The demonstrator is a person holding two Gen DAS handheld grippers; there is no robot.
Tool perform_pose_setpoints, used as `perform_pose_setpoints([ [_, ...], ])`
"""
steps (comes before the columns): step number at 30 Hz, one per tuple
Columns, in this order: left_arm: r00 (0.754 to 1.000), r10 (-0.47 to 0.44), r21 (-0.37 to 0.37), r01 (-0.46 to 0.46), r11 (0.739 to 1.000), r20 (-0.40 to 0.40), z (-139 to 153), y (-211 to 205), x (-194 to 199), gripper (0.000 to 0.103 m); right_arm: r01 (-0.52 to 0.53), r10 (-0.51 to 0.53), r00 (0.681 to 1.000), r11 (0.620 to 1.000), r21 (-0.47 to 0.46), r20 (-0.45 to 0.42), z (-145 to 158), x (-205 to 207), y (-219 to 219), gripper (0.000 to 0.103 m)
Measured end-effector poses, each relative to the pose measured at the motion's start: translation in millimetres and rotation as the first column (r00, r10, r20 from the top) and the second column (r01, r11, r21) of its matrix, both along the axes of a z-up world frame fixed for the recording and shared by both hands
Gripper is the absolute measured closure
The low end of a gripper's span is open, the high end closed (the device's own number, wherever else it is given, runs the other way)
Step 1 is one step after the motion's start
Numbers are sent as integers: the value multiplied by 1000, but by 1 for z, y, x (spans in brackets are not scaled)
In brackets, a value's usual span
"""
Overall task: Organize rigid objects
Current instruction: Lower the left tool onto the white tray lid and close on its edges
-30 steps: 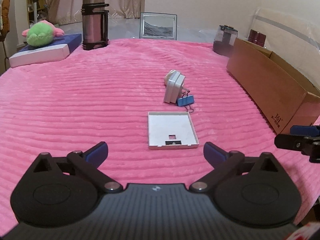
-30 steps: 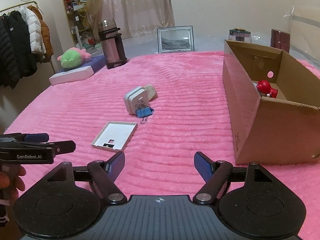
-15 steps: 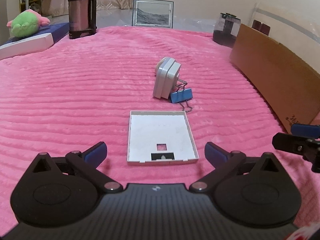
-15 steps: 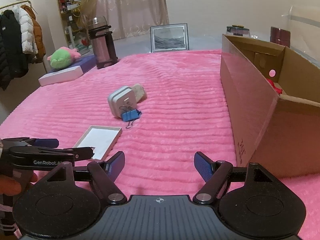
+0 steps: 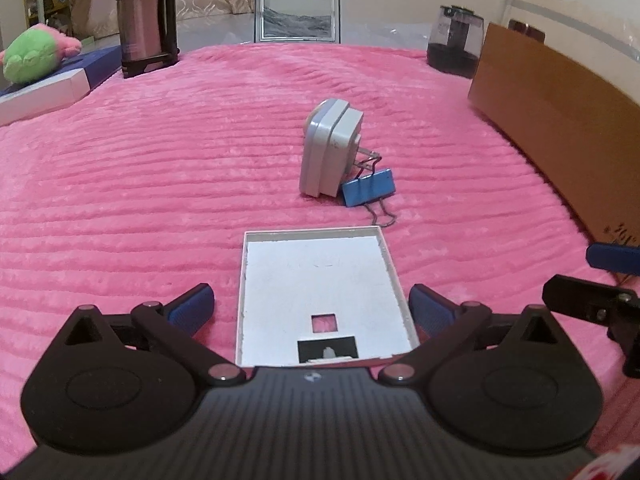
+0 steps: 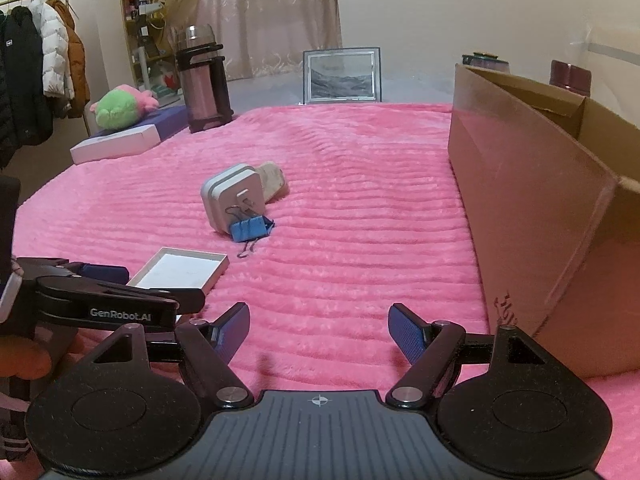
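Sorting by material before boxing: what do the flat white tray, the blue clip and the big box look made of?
White tray: likely matte plastic, with thin moulded rims and a cut-out window. Blue binder clip: painted sheet metal with bare wire handles. Box: plain brown cardboard, with raw cut edges and folded flaps.

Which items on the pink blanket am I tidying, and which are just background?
Job: white tray; grey adapter; blue binder clip; beige piece; cardboard box.
Background: thermos; picture frame; green plush; dark jar.
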State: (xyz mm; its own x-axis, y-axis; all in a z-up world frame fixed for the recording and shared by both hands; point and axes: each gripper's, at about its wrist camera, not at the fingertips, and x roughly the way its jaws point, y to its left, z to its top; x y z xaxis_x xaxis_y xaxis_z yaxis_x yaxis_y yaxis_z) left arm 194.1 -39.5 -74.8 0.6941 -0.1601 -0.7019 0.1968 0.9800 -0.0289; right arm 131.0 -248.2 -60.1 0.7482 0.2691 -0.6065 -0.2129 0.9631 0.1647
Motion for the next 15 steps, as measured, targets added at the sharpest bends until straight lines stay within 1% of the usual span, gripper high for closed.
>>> perform_pose_setpoints([
  [2,1000,-10,6,10,1000,-3,-2,0,2,3,-4,4,1000,1000,-2,-4,-3,1,1,30],
  [8,999,-45,14,45,999,-7,-4,-2,4,17,3,-3,1000,1000,-7,-12,-7,4,2,30],
  [15,999,-42,7,42,999,0,3,8,0,18,-9,9,1000,1000,-5,-10,-5,9,6,30],
])
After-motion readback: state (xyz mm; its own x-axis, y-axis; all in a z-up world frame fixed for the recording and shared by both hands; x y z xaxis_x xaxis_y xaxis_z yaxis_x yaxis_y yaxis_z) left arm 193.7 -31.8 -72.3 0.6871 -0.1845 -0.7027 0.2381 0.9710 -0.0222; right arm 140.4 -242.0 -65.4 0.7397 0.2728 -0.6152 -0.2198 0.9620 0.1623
